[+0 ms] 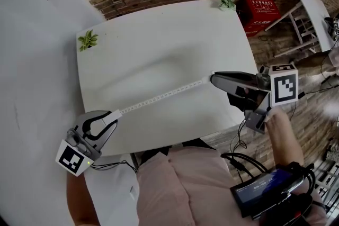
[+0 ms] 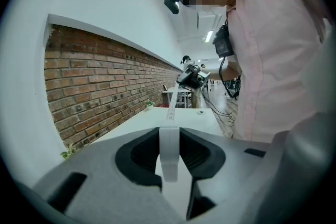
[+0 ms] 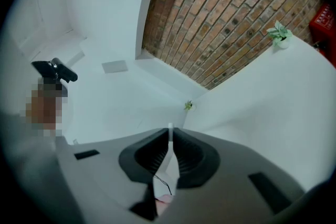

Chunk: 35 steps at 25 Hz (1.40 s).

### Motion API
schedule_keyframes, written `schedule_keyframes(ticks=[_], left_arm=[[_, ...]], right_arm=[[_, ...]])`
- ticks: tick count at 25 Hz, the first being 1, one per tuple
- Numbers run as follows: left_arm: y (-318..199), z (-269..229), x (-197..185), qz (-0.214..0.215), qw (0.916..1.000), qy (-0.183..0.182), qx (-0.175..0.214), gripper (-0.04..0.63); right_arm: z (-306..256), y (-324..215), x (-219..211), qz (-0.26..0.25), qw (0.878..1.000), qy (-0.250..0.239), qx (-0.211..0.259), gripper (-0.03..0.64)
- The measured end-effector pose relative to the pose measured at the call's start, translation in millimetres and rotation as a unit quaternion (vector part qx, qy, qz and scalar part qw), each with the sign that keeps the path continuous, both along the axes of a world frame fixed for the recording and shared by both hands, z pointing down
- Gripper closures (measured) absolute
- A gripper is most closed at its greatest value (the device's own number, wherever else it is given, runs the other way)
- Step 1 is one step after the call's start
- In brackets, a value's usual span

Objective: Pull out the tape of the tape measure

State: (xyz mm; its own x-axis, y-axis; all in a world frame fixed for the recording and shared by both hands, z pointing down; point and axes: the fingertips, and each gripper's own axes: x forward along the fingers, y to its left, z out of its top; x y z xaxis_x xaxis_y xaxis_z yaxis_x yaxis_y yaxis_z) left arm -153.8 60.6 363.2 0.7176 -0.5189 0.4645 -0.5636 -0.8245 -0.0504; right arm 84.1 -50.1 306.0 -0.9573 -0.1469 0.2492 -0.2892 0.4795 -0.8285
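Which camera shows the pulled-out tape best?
Head view: the tape runs full length from left gripper to right gripper. Left gripper view sees it foreshortened beyond its case; right gripper view, just the pinched end.

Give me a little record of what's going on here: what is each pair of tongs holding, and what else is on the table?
Surface: white table
Tape: pulled out, stretched straight across the table between the two tongs
Left tongs: closed on the white tape measure case
Right tongs: pinched shut on the tape's free end
Also on table: left plant and right plant, small, at the far corners
Beyond table: red crate by the brick wall
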Motion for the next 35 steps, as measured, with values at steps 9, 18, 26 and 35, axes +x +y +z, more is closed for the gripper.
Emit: schedule_keyframes(ticks=[9, 18, 26, 35], left_arm=[[3.6, 7.3, 2.5, -0.011, 0.9998, 0.001, -0.013, 0.492], [-7.3, 24.2, -4.5, -0.016, 0.9988, 0.014, -0.044, 0.492], [-20.0, 55.2, -3.8, -0.012, 0.9973, 0.018, -0.070, 0.492], [-41.0, 98.2, -10.5, -0.008, 0.9960, 0.025, -0.086, 0.492]], right_arm=[[8.9, 3.9, 2.5, 0.000, 1.000, 0.000, -0.009, 0.583], [34.8, -5.6, -6.3, 0.002, 0.999, 0.012, -0.039, 0.582], [70.4, -17.5, -4.6, 0.007, 0.998, 0.026, -0.057, 0.582], [115.9, -26.6, -8.8, 0.013, 0.996, 0.046, -0.072, 0.581]])
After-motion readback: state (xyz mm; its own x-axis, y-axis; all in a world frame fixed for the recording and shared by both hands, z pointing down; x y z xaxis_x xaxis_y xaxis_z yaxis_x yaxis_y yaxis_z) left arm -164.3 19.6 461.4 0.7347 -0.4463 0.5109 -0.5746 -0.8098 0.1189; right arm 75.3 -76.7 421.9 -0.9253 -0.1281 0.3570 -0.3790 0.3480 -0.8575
